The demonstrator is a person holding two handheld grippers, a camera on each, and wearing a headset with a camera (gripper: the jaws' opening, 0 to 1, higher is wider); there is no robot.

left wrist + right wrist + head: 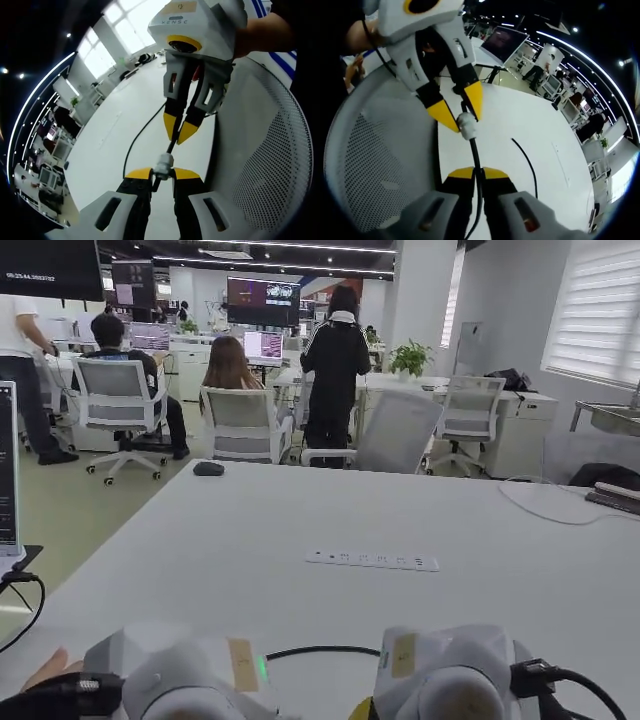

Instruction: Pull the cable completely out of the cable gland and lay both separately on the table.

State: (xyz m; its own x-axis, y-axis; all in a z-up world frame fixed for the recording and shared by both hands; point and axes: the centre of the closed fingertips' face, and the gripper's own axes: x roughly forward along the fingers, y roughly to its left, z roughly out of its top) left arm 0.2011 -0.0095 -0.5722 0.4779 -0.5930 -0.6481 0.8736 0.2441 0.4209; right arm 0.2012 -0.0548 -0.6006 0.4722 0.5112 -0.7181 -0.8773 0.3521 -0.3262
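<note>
We see the left tool (162, 175) pinching the white cable gland (163, 164). Tip to tip with it, the right tool (477, 172) pinches the black cable (475, 150) threaded through the gland, above the bench (115, 130) edge. A mesh chair back (270, 150) stands alongside.

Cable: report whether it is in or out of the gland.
In: the cable passes through the white gland, held by the left gripper; the right gripper grips the cable.

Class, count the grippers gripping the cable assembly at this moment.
2. The left gripper clamps the white cable gland; the right gripper clamps the black cable just beside it.
</note>
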